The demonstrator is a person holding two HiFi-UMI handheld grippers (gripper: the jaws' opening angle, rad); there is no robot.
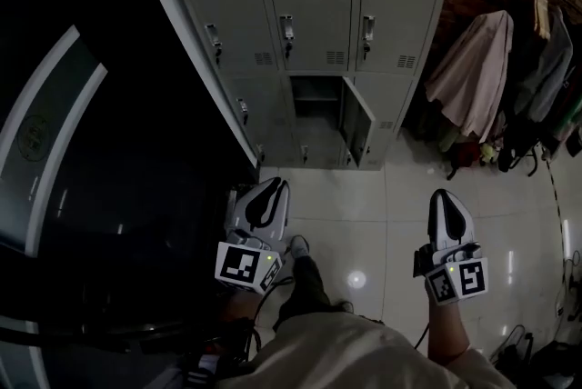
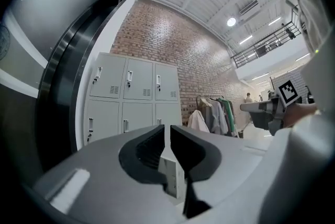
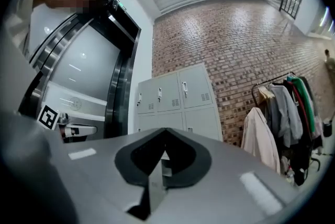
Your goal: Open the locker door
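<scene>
Both claws low over the tile floor (image 1: 364,214), nowhere near contact. Left claw (image 1: 264,201): jaws narrow, only a thin slit between the tips, nothing in it. Right claw (image 3: 166,136): jaws closed tip to tip, empty.

Locker bank (image 1: 314,33) stands straight ahead of both claws, well apart from them. One bottom-row door (image 1: 356,119) already swung out, with its compartment (image 1: 314,101) showing dark and bare. That door sits ahead, between the lines of the two claws. All other doors look shut, latch handles (image 1: 287,26) in place. Coats on a rack (image 1: 473,74) ahead and to the right of the right claw, against the brick wall.

Step, my read: transit, no grasp under way. With a door already hanging open, the opening itself looks done. If a different door is the target, this is an early approach; can't tell which.

Next move, if another door is meant: carry one claw forward to a latch handle, spread the jaws first, since neither is wide enough now, close on the handle, pull along the hinge arc. Keep the other claw clear of the swing.
</scene>
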